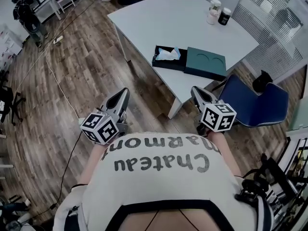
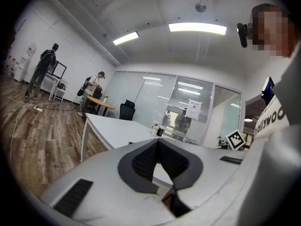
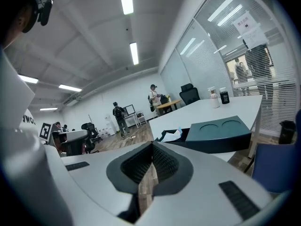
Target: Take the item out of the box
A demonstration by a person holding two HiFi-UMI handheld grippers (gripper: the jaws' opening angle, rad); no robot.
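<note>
An open dark box lies near the front edge of the white table, with a white crumpled item inside. Its dark green lid lies flat beside it on the right. My left gripper and right gripper are held close to my body, over the floor and short of the table, both shut with nothing between the pads. In the right gripper view the box, the item and the lid lie ahead of the shut gripper. The left gripper points at the table.
A blue chair stands at the table's near right corner. A white bottle and a dark cup sit at the table's far side. A person stands far left by a small table. A cable runs across the wooden floor.
</note>
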